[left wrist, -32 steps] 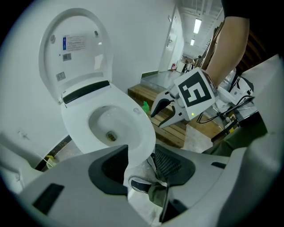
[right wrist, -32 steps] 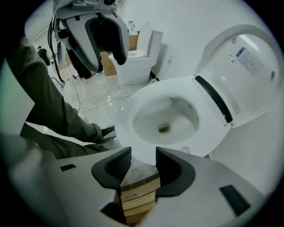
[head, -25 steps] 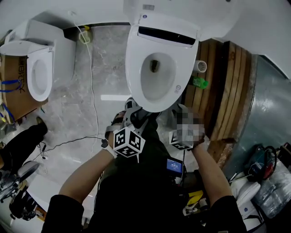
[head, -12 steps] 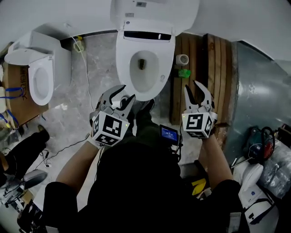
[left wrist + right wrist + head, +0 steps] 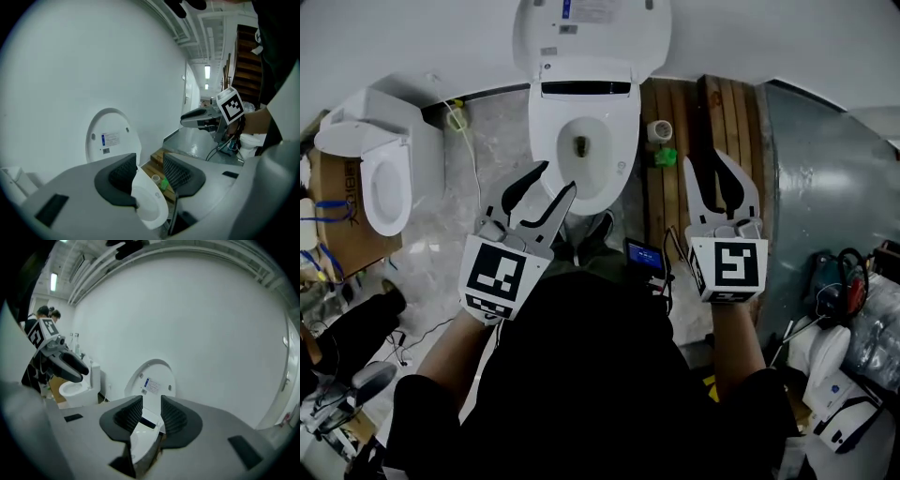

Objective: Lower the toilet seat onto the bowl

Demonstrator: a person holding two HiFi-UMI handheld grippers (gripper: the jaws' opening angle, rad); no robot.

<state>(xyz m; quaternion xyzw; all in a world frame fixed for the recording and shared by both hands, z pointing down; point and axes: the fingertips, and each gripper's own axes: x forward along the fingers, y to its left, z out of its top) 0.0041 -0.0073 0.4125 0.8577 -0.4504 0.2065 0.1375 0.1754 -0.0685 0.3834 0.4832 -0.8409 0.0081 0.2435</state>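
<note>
The white toilet [image 5: 581, 141] stands against the wall at top centre of the head view. Its lid [image 5: 591, 23] is upright, and a white ring lies round the bowl opening. My left gripper [image 5: 555, 178] hovers open in the air before the bowl's front left, touching nothing. My right gripper [image 5: 705, 161] is held up to the right of the bowl, over the wooden slats. Its jaws have just been closing, they still stand open, and nothing is between them. The left gripper [image 5: 150, 173] frames the bowl [image 5: 150, 206] far off. The right gripper [image 5: 152, 413] frames the lid [image 5: 152, 378].
A second toilet [image 5: 380, 159] stands at the left beside a cardboard box [image 5: 337, 216]. A thin cable [image 5: 469, 187] runs over the marble floor. Wooden slats [image 5: 712, 122] with a green object [image 5: 664, 157] and a white cup [image 5: 657, 131] lie right of the bowl. Tools [image 5: 834, 291] sit far right.
Both grippers have risen toward the camera from low by the bowl's front. The right one has rolled so that its marker faces up, and its jaws are narrower. The toilet sits higher in the view.
</note>
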